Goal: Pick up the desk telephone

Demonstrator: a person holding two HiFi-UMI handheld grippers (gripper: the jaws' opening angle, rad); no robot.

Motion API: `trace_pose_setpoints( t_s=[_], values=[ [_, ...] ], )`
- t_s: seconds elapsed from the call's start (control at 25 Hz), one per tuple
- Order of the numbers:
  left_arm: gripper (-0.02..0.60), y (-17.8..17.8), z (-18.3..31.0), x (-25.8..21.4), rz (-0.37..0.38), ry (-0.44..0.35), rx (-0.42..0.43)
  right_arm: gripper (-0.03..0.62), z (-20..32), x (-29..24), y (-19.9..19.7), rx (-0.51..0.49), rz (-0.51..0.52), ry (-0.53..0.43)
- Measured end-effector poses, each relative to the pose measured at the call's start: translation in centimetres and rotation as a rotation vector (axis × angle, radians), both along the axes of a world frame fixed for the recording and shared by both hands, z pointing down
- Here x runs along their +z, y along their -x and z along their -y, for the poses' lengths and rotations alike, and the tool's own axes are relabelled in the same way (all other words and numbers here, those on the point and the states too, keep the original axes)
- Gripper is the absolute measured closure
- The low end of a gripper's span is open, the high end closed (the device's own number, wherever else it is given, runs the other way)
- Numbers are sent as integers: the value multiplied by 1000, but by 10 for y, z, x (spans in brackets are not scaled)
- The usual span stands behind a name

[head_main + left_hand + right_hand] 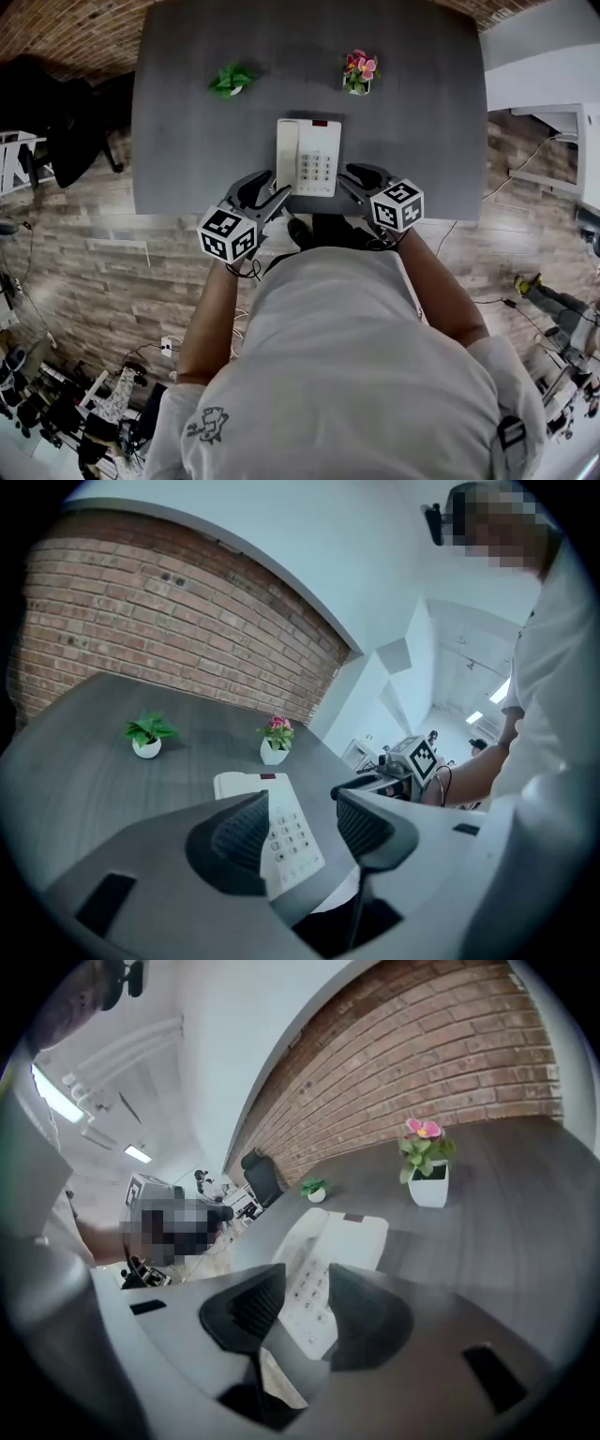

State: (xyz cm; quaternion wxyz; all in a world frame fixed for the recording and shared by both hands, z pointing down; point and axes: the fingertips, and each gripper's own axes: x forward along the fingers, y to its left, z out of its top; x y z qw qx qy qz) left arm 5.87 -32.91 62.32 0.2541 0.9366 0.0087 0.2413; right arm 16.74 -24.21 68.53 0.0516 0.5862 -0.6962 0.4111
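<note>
Left gripper [275, 186] and right gripper [349, 180], each with jaws apart and empty, flank the near end of the white desk telephone [309, 155], which lies flat at the near edge of a grey table [187, 94]. Behind it stand a flowering plant [358, 71] and a green plant [231, 81].

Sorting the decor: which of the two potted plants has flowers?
The right-hand plant in the head view, with pink blooms; the left plant is only green leaves.
</note>
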Motion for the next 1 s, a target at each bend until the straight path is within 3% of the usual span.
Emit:
trace_pose_setpoints(
  t_s=[0.56,1.0],
  values=[
    [268,-18,19,109,157,150,61,451,8,71,-5,-3,166,126],
    [268,-25,30,139,117,371,35,457,9,102,-3,-15,271,178]
  ],
)
